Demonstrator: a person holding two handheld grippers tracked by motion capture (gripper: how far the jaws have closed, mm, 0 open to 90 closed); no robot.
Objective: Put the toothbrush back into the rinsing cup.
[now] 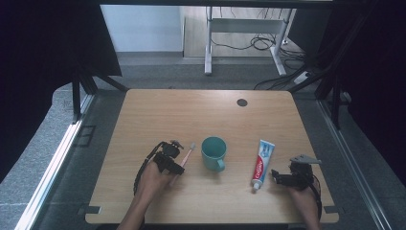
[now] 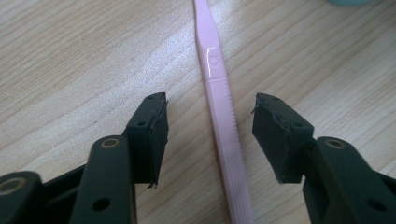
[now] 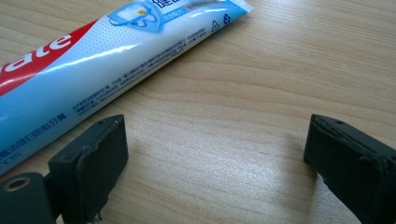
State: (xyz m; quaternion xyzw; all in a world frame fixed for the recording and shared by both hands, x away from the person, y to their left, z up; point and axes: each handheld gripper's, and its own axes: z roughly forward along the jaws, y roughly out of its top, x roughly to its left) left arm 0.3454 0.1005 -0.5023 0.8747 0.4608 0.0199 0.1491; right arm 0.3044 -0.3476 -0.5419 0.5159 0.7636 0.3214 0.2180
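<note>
Fingers (image 2: 152, 135) of the left gripper (image 2: 210, 135) stand apart, released, w/ the pink toothbrush (image 2: 219, 116) handle lying flat on the wooden table (image 2: 70, 56) between them. Neither pad touches it; the handle runs a bit nearer the pad on the right of the left gripper view, and its ribbed section sits level w/ the tips. The handle goes on past the tips toward the top of that view.

In the high view the left gripper (image 1: 168, 160) sits over the handle end of the toothbrush (image 1: 186, 156), brush head pointing away from the person. Teal mug (image 1: 213, 152) stands upright just beyond the brush on the side away from the left hand (image 1: 152, 181), handle toward the person.

Right gripper (image 3: 215, 154): fingers (image 3: 100, 163) spread wide, released, bare table between them. Toothpaste tube (image 3: 93, 60) lies flat just outside the pad on the left of the right gripper view, close but not touching as far as can be told. In the high view the tube (image 1: 261, 163) lies between mug & right gripper (image 1: 282, 178), cap end near the person, crimped end away. Small dark disc (image 1: 242, 102) sits on the table, well apart from both grippers at the far edge.
</note>
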